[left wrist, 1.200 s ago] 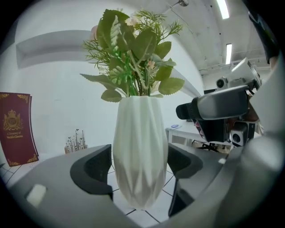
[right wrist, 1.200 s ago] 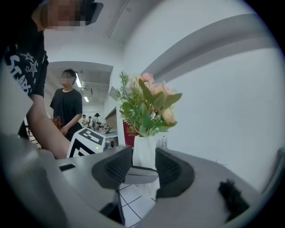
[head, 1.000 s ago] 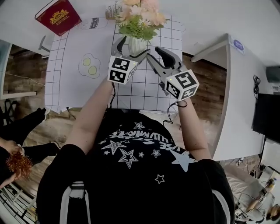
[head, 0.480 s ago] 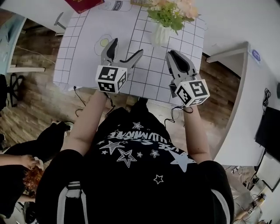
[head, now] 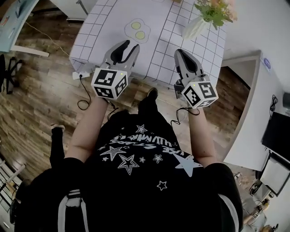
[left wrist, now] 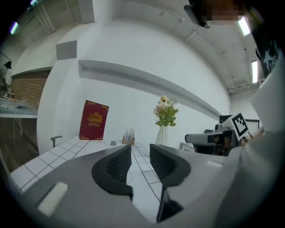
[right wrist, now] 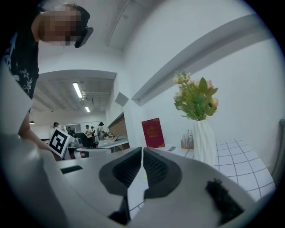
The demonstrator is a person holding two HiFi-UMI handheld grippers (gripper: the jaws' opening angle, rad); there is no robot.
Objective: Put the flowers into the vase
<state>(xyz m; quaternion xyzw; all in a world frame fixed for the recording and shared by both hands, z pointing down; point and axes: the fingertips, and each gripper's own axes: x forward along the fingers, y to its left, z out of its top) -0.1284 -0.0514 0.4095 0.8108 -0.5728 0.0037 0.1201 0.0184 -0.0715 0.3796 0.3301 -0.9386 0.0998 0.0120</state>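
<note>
Flowers point(head: 213, 10) sit upright in the vase point(head: 195, 28) beyond the nearer right gripper point(head: 181, 53), just closed empty; left gripper point(head: 128, 45), just closing, narrowly apart, empty

Bright, even indoor light. Ceiling strips point(right wrist: 81, 90) glow left of the vase point(right wrist: 205, 142) in the right gripper view; the white walls point(right wrist: 249, 80) behind it nearly wash out. Both gripper views bend strongly, with black corners and a soft foreground. The head view is fairly sharp, its shadows faint.
</note>
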